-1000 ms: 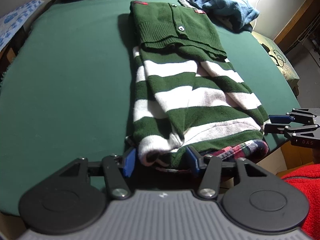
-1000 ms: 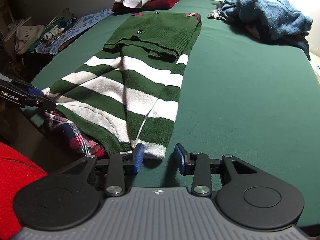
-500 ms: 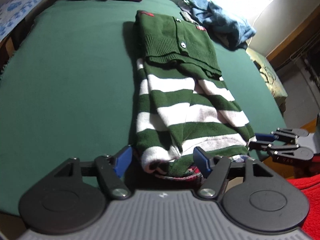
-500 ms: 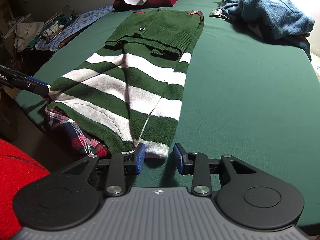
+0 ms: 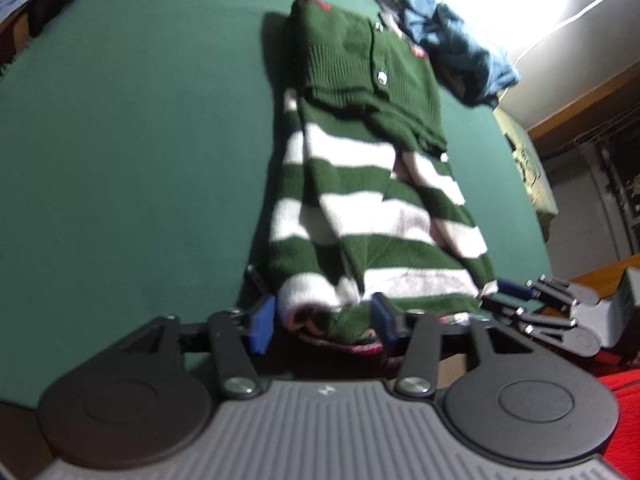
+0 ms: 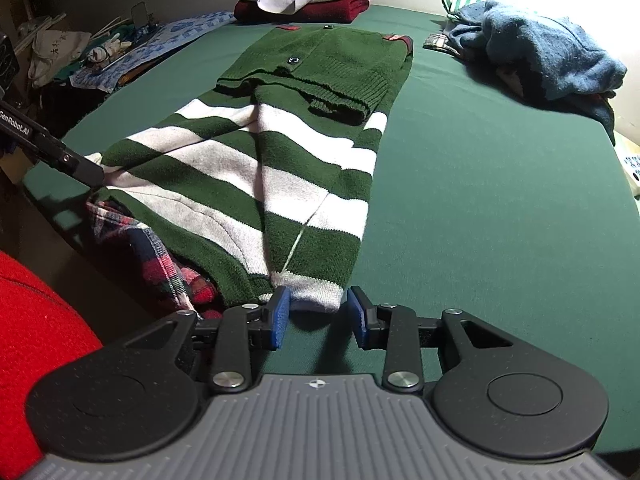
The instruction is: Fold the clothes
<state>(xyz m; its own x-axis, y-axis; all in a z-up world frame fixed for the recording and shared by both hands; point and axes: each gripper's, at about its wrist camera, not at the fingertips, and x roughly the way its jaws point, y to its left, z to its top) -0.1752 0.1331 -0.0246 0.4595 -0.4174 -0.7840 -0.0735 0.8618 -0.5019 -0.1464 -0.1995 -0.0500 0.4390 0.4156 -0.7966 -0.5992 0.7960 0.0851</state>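
The left gripper (image 5: 322,322) tilts down at the near hem of the striped sweater (image 5: 372,216), its jaws just closing, pads astride the bunched hem. The right gripper (image 6: 319,316) stands spread astride the hem's other corner. The sweater lies lengthwise on the green bed (image 6: 500,200).

In your right wrist view, the green cover (image 6: 480,200) spreads from 12 to 5 o'clock. A blue-printed cloth (image 6: 176,36) lies at 10 o'clock, with a white bag (image 6: 56,46) near its left end. Red fleece (image 6: 36,328) fills 8 o'clock. In your left wrist view, a pale green cushion (image 5: 532,176) sits at 3 o'clock.
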